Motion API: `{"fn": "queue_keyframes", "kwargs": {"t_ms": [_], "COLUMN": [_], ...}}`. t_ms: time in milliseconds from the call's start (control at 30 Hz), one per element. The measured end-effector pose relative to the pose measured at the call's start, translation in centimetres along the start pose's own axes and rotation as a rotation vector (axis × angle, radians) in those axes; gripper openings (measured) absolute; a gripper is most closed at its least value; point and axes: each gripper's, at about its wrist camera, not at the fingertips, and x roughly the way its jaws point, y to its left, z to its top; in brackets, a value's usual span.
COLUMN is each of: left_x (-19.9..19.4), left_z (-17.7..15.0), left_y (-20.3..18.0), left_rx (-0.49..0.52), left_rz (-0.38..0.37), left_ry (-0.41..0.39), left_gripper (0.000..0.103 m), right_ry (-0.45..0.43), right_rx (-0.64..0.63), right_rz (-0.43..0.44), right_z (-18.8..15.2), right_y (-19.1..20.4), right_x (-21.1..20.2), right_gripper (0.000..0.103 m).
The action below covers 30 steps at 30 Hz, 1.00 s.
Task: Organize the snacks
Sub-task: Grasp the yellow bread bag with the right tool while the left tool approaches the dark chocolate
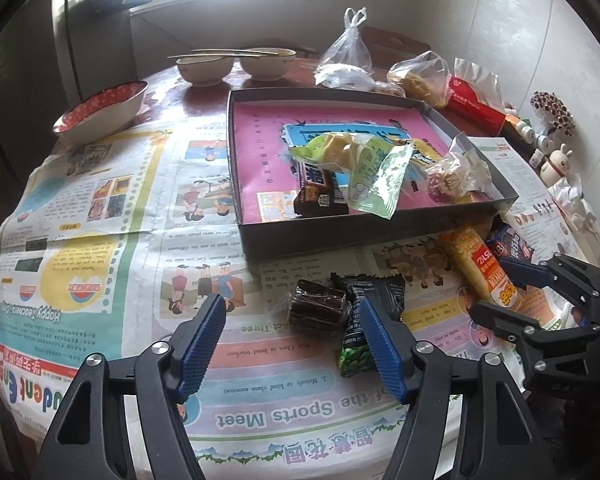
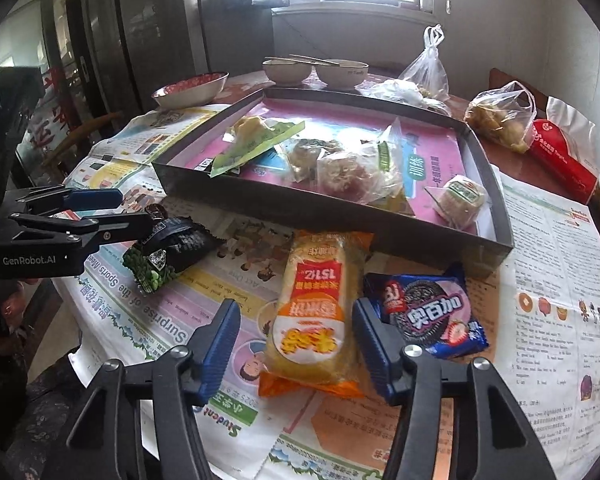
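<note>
Left wrist view: the left tool (image 1: 292, 334) stands partly open above the newspaper-covered counter (image 1: 100, 240), nothing pressed between its pads. A dark wrapped cake (image 1: 316, 308) lies at about 12 o'clock from the tips, and the green-and-black packet (image 1: 364, 320) is just beside the right-hand pad; contact there is hard to judge. Both look light. The cake's clear film looks slippery and its filling soft, so I would take it across its short sides, gently. At 1 o'clock sits the grey tray (image 1: 340, 240), already holding several snacks.

Right wrist view: the right tool (image 2: 296, 328) straddles the orange bread packet (image 2: 316, 320), which lies lengthwise between the pads. The right-hand pad seems to meet the wrapper and the left one stands clear, so I read no grip yet. The packet looks puffy, crushable and slick; the middle of its length is the safest hold. The blue cookie packet (image 2: 432, 316) lies just beside it at 3 o'clock, likely brittle inside.

The packet's near end is hidden behind the tool, window glare washes out the far tray contents, and the right tool is cut off in the left view.
</note>
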Motion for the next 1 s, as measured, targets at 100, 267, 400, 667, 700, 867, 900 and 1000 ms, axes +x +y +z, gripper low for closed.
{"fn": "queue_keyframes", "kwargs": {"t_ms": [100, 267, 400, 667, 700, 867, 900, 1000], "left_x": [0.0, 0.2, 0.3, 0.3, 0.3, 0.9, 1.1, 1.5], "left_z": [0.0, 0.0, 0.0, 0.0, 0.0, 0.0, 0.0, 0.1], "left_y": [0.1, 0.5, 0.8, 0.9, 0.9, 0.3, 0.0, -0.5], "left_rx": [-0.002, -0.016, -0.017, -0.013, -0.012, 0.007, 0.011, 0.023], "left_rz": [-0.011, -0.025, -0.029, -0.038, -0.039, -0.04, -0.049, -0.052], "left_ry": [-0.002, 0.002, 0.006, 0.009, 0.01, 0.024, 0.028, 0.034], "left_gripper": [0.066, 0.06, 0.059, 0.054, 0.054, 0.049, 0.049, 0.049], "right_ry": [0.001, 0.008, 0.006, -0.009, -0.01, -0.013, -0.013, -0.016], "right_rx": [0.005, 0.019, 0.043, 0.037, 0.036, 0.041, 0.042, 0.042], "right_rz": [-0.001, -0.01, -0.001, -0.008, -0.006, 0.002, 0.002, 0.004], "right_z": [0.2, 0.5, 0.8, 1.4, 1.4, 1.5, 1.5, 1.6], "right_y": [0.0, -0.5, -1.1, -1.0, -1.0, -1.2, -1.2, -1.2], "right_x": [0.5, 1.3, 1.8, 2.4, 2.4, 2.5, 2.5, 2.6], "right_gripper": [0.053, 0.048, 0.046, 0.034, 0.034, 0.034, 0.034, 0.033]}}
